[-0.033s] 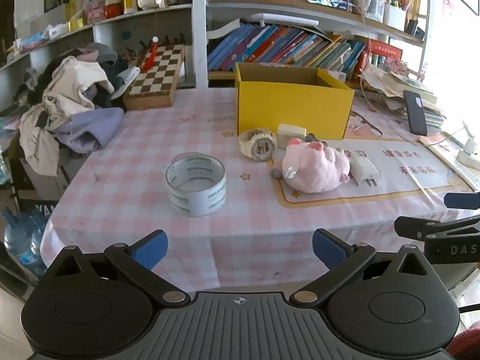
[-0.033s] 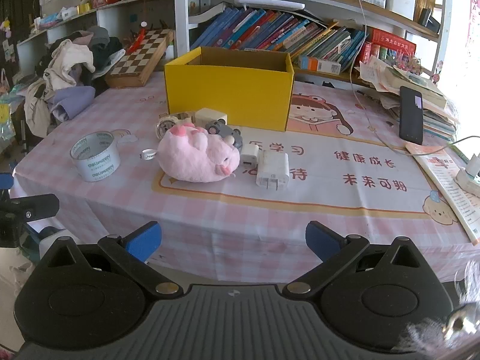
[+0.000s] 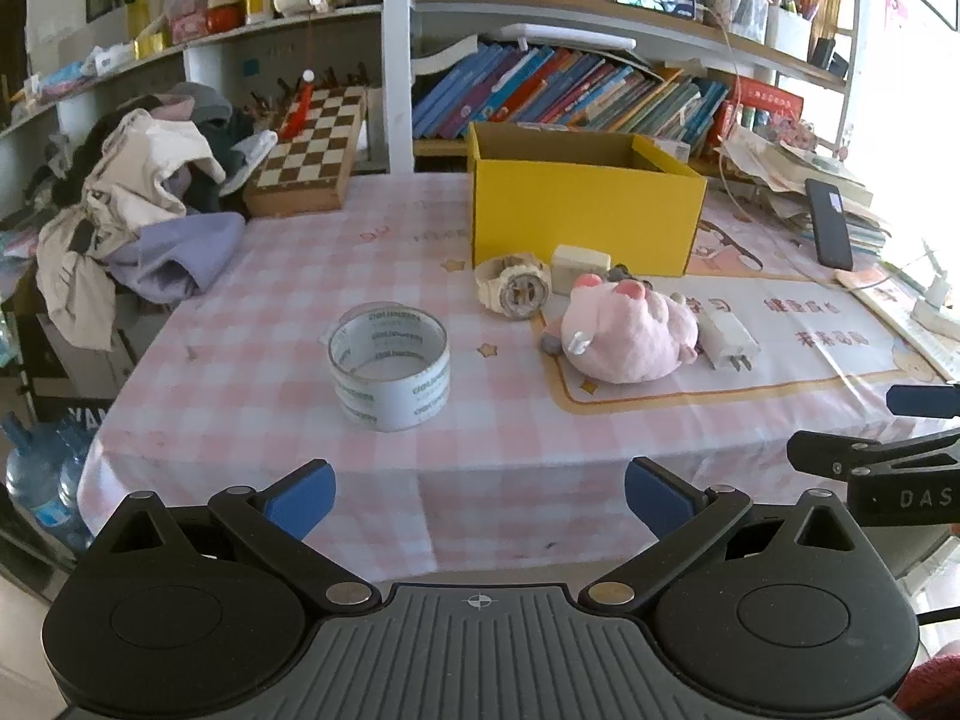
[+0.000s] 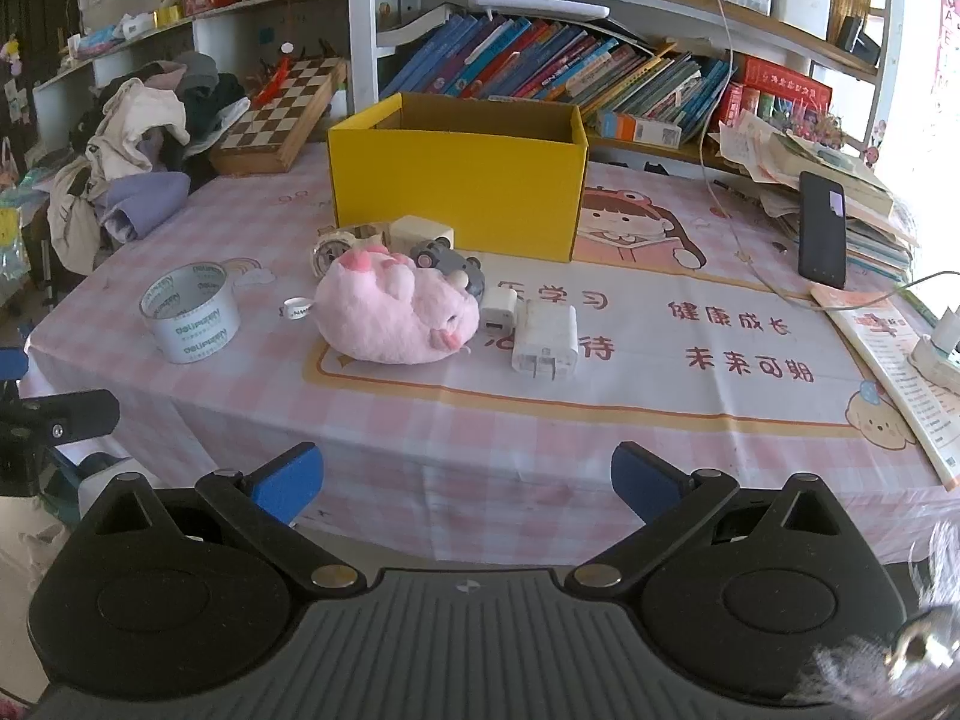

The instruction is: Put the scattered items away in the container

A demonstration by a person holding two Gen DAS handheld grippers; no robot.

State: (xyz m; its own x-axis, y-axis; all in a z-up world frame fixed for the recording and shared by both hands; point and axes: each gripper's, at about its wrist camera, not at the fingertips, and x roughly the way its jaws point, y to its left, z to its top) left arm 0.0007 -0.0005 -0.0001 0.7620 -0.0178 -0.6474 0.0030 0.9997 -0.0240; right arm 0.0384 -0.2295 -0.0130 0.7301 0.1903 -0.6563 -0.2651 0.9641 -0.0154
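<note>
An open yellow box (image 3: 585,219) (image 4: 456,192) stands mid-table. In front of it lie a cream watch (image 3: 515,288) (image 4: 336,246), a cream block (image 3: 579,267), a pink plush pig (image 3: 630,336) (image 4: 396,315), a grey toy (image 4: 456,267) and two white chargers (image 4: 545,339) (image 4: 499,307). A tape roll (image 3: 389,366) (image 4: 189,312) stands further left, with a small white ring (image 4: 297,308) beside it. My left gripper (image 3: 480,498) is open, short of the table's near edge. My right gripper (image 4: 465,480) is likewise open, with nothing between its fingers.
A heap of clothes (image 3: 138,210) and a chessboard (image 3: 312,150) fill the far left. A black phone (image 4: 822,228) leans on papers at the right, above a booklet (image 4: 888,354) and a power strip (image 3: 936,312). Bookshelves stand behind. Water bottles (image 3: 36,474) sit on the floor.
</note>
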